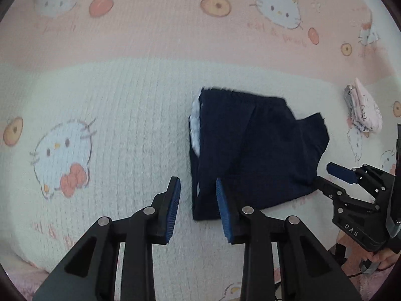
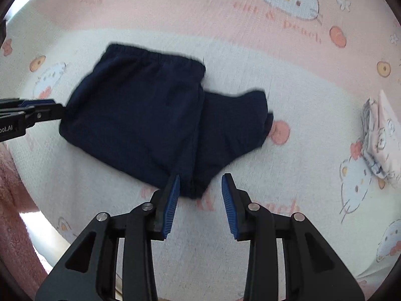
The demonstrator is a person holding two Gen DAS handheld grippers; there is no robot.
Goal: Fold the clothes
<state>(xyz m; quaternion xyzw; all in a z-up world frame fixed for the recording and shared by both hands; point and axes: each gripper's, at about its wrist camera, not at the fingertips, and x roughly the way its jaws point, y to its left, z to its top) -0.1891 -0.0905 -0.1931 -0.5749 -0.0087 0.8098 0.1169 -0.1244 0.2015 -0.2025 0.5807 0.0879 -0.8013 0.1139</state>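
- While both tools, left tool (image 1: 198, 208) and right tool (image 2: 200, 205), gape empty, one navy shorts (image 2: 155, 115) lies mid-bed (image 2: 250, 238).
- One folded pink garment (image 2: 383, 135) sits at the bed's right edge, partly cut off.

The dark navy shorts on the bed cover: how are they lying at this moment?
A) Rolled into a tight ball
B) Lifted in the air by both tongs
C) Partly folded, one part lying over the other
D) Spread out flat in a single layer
C: the dark navy shorts lie on the patterned bed cover with one layer overlapping the other along a visible edge, and both the left tongs and right tongs are open, holding nothing.
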